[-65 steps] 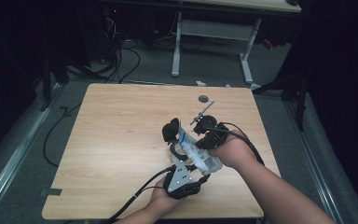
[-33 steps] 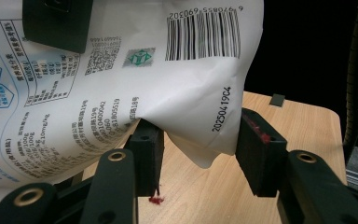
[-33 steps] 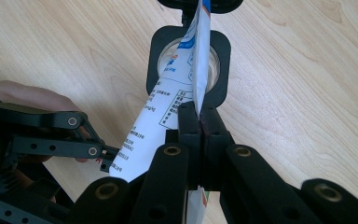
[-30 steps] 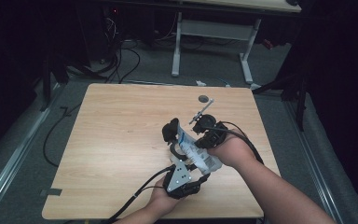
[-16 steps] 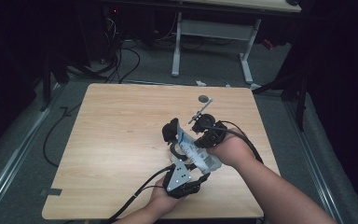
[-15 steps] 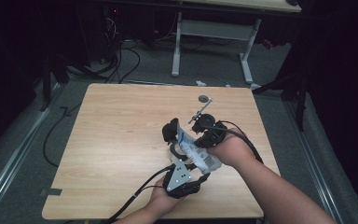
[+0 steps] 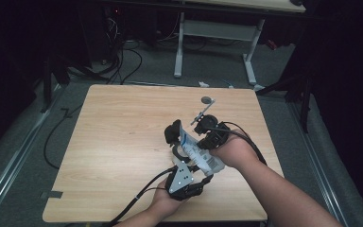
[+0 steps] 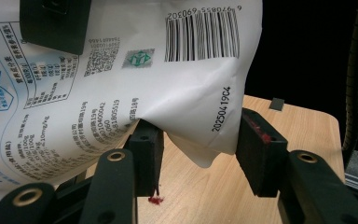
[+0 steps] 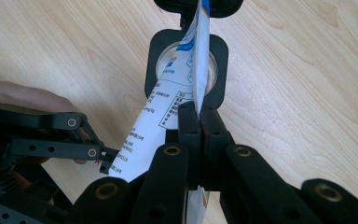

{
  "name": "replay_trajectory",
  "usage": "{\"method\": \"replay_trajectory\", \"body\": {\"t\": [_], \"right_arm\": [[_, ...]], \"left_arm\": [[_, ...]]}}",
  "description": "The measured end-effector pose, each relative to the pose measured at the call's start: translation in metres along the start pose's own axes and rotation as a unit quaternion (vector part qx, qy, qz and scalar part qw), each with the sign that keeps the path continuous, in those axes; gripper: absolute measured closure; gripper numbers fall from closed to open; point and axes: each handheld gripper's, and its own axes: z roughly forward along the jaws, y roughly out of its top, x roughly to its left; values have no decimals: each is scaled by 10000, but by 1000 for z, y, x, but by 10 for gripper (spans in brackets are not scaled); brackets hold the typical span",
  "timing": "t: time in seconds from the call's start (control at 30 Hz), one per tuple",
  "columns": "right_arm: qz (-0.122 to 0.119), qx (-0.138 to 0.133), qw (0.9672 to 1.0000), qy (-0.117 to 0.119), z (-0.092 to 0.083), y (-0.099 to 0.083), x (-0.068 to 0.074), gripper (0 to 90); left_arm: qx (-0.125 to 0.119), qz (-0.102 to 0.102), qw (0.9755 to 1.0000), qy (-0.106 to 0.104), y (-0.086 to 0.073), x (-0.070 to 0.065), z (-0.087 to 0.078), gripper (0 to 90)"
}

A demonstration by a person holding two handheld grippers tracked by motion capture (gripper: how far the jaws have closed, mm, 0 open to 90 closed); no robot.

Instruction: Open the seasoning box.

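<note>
1. Dark floor with loose cables surrounds a light wooden table (image 7: 123, 142) that takes up the middle of the high view; a white desk frame (image 7: 217, 33) stands along the upper edge.
2. Right of the table's centre, a white printed pouch (image 7: 196, 152) is held above the wood between both grippers.
3. Coming in from the lower right, the right gripper (image 9: 199, 122) has its jaws pressed together on the pouch's thin edge.
4. At lower centre, the left gripper (image 8: 196, 140) has a bottom corner of the pouch between its jaws; they stand apart, one pad touching the pouch, the other just beside it.
5. Near the table's upper right lie a small dark disc (image 7: 208, 100) and a thin metal piece (image 7: 203, 112).
</note>
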Motion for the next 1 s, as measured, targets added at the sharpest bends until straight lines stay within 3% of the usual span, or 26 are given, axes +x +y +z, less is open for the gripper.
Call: {"method": "replay_trajectory", "body": {"t": [1.0], "right_arm": [[-3,10,10000,-28,1,1,-1,899]], "left_arm": [[0,-9,10000,-20,1,1,1,542]]}}
